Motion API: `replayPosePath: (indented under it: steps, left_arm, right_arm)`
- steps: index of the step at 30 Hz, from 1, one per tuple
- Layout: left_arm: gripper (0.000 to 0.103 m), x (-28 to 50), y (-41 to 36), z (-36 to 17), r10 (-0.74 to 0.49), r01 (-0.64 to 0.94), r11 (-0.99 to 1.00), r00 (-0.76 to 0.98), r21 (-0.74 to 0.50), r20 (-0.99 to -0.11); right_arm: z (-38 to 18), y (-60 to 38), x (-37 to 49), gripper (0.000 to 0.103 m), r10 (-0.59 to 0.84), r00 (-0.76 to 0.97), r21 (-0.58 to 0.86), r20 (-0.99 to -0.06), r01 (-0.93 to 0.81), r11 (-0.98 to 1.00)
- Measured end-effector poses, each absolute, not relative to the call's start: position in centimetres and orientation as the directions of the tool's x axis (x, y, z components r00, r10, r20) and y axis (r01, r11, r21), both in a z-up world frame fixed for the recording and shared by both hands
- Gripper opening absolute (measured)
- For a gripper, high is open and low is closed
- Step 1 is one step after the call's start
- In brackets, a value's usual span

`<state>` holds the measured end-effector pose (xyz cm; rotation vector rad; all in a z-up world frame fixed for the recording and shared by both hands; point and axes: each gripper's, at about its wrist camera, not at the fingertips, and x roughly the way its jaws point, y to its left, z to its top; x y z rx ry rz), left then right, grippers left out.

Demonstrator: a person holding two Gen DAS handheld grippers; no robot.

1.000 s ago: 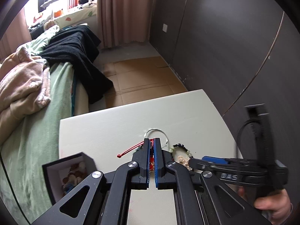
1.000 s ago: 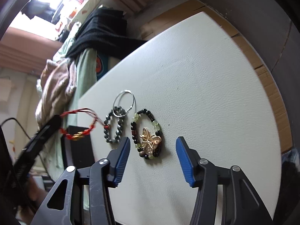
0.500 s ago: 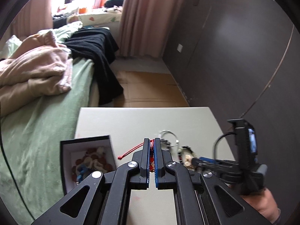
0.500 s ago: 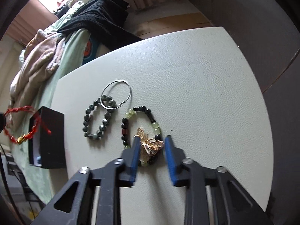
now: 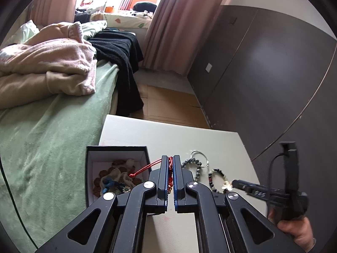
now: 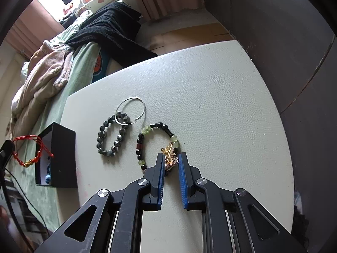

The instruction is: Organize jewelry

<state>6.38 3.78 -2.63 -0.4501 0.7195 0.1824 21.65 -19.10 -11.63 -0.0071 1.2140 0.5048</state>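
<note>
Jewelry [image 6: 107, 139] on white table [image 6: 221, 97], bedside

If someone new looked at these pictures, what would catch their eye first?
Probably the red cord bracelet pinched in the left gripper, hanging beside the open black box. Next, the right gripper closing around the gold butterfly charm of a beaded bracelet on the white table.

Right hand-held gripper [image 6: 171, 161], jaws closing around gold butterfly charm [image 6: 170, 158] of beaded bracelet [image 6: 147, 145] on white table [image 6: 221, 105]
</note>
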Motion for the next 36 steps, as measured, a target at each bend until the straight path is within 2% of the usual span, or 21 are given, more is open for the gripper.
replayPosePath:
  steps: [2,4,11,17,19,20,21,22,29,31,36]
  left_arm:
    - [0.003,6.4,4.0,-3.0,0.003,-0.316,0.885,0.739,-0.342,-0.674]
    - [0.003,6.2,4.4,-3.2,0.000,-0.321,0.879,0.739,-0.352,-0.674]
    - [0.003,6.2,5.8,-4.2,0.010,-0.358,0.864,0.716,-0.355,-0.698]
    - [0.003,6.1,6.2,-4.4,-0.003,-0.355,0.861,0.712,-0.364,-0.702]
    - [0.003,6.1,6.3,-4.3,-0.005,-0.355,0.860,0.713,-0.367,-0.701]
    - [0.003,6.0,6.4,-4.3,-0.005,-0.355,0.860,0.714,-0.368,-0.700]
    - [0.003,5.9,6.5,-4.3,-0.005,-0.355,0.859,0.714,-0.369,-0.700]
    - [0.003,5.9,6.6,-4.2,-0.005,-0.356,0.858,0.715,-0.371,-0.699]
    - [0.003,5.6,7.1,-4.2,-0.011,-0.364,0.847,0.715,-0.386,-0.699]
    - [0.003,5.2,7.4,-4.1,-0.002,-0.374,0.843,0.716,-0.387,-0.698]
    - [0.003,4.5,8.4,-3.8,0.011,-0.391,0.832,0.720,-0.393,-0.694]
  right_arm:
    - [-11.1,-18.9,21.5,0.014,0.381,0.257,0.270,-0.888,-0.378,0.886]
    - [-10.6,-19.3,21.2,0.007,0.414,0.252,0.307,-0.875,-0.374,0.875]
    - [-9.8,-19.5,21.0,0.005,0.516,0.222,0.417,-0.827,-0.372,0.829]
    - [-9.6,-18.3,20.6,0.005,0.467,0.232,0.355,-0.854,-0.397,0.846]
    - [-10.2,-17.9,20.6,0.019,0.450,0.193,0.349,-0.872,-0.400,0.848]
    - [-10.7,-17.7,20.4,0.043,0.440,0.172,0.345,-0.881,-0.402,0.848]
    - [-11.0,-17.6,20.2,0.059,0.432,0.164,0.338,-0.887,-0.408,0.848]
    - [-11.1,-17.5,20.0,0.060,0.423,0.170,0.325,-0.890,-0.415,0.850]
    - [-12.2,-14.9,18.1,0.060,0.285,0.221,0.138,-0.933,-0.513,0.847]
    - [-13.5,-13.9,17.9,0.038,0.230,0.217,0.083,-0.949,-0.531,0.843]
    - [-13.1,-13.6,17.2,0.036,0.220,0.235,0.061,-0.947,-0.541,0.839]
